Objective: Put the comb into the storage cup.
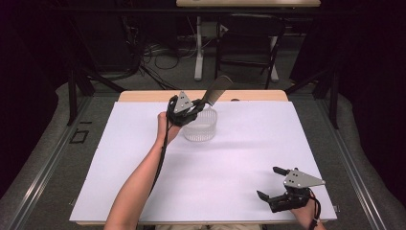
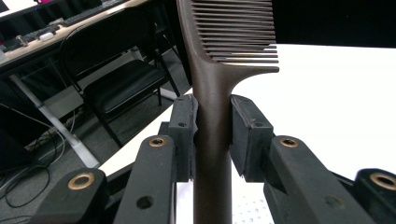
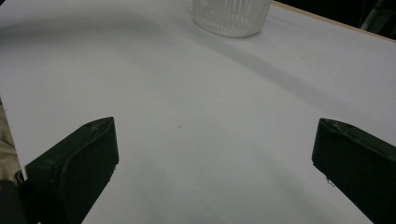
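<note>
Left gripper [image 1: 197, 106] is clamped on the handle of one dark brown comb [image 2: 212, 116], held over the near-left rim of one clear ribbed bowl [image 1: 200, 126], teeth raised up and away. Right gripper [image 1: 272, 183] is parked well apart from the bowl, toward the near right of the one white table [image 1: 239, 158], jaws spread wide with nothing between them.

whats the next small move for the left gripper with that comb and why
Probably lower the comb into the bowl. The left gripper is shut on its handle, holding it right over the bowl's rim, while the right gripper rests open, far off.
</note>
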The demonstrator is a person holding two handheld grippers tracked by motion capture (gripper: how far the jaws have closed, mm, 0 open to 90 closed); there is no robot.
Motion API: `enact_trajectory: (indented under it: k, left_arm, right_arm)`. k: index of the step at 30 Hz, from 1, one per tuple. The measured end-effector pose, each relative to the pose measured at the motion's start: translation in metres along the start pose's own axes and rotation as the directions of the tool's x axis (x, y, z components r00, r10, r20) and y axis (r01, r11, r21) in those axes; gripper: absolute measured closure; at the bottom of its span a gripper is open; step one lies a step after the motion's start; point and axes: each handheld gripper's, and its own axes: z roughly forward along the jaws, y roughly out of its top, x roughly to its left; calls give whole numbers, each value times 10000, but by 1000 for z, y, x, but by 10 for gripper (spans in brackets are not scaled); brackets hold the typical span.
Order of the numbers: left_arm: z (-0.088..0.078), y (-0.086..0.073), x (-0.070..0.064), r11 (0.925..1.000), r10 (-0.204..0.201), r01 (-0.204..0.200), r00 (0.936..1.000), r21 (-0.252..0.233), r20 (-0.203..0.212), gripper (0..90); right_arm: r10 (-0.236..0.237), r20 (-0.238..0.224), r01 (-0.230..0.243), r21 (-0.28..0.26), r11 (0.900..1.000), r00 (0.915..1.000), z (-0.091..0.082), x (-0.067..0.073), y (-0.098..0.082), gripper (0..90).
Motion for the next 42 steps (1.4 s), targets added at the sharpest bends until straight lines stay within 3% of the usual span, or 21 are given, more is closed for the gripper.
enact_trajectory:
  k: [28, 42]
  left_arm:
    - [7, -8, 0, 9989, -158, 144, 9994, 448, 318, 716]
    - [10, -10, 1, 9974, 18, -50, 9990, 723, 440, 716]
  right_arm:
    - [29, -8, -29, 27, 10000, 10000, 0, 0, 0, 1]
    - [11, 22, -11, 48, 10000, 10000, 0, 0, 0, 2]
